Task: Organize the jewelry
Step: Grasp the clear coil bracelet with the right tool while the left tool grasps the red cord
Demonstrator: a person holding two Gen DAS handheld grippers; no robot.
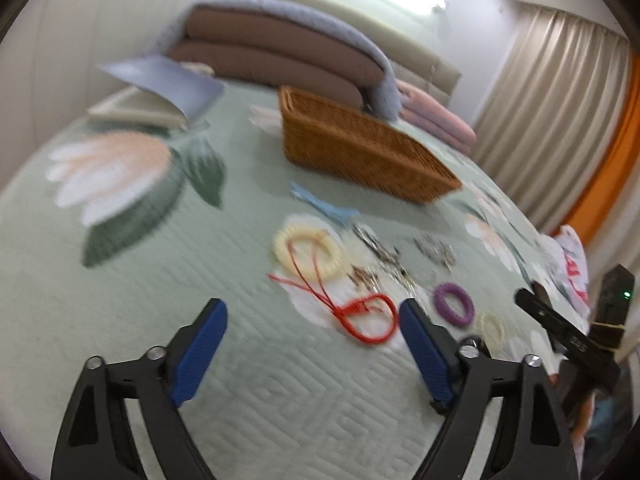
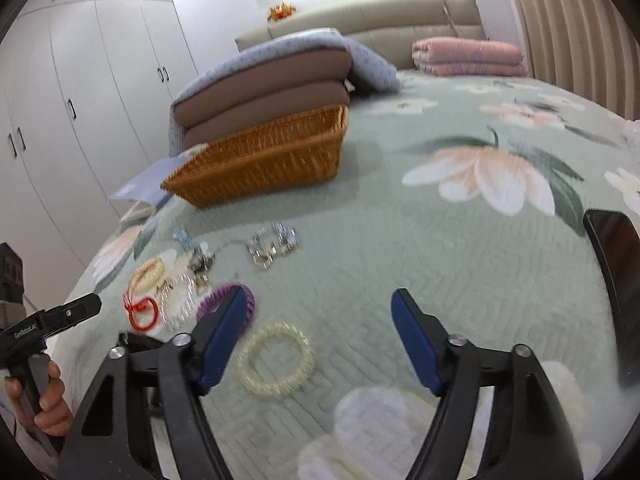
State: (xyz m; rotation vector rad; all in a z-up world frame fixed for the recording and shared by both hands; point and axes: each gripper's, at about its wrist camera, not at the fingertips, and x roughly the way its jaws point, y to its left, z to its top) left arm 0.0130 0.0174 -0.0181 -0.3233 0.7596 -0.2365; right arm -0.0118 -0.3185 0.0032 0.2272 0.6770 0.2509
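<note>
Both pairs of fingers are spread and hold nothing. The left gripper hovers over the bed, with the red cord just beyond its tips. The right gripper hangs over the clear bracelet, its left finger near the purple ring. Farther out lie the cream ring, silver pieces and a blue piece, all loose on the quilt. The basket stands at the far side; its inside is hidden. Judging by that, sorting has barely begun: every visible piece is left to collect.
</note>
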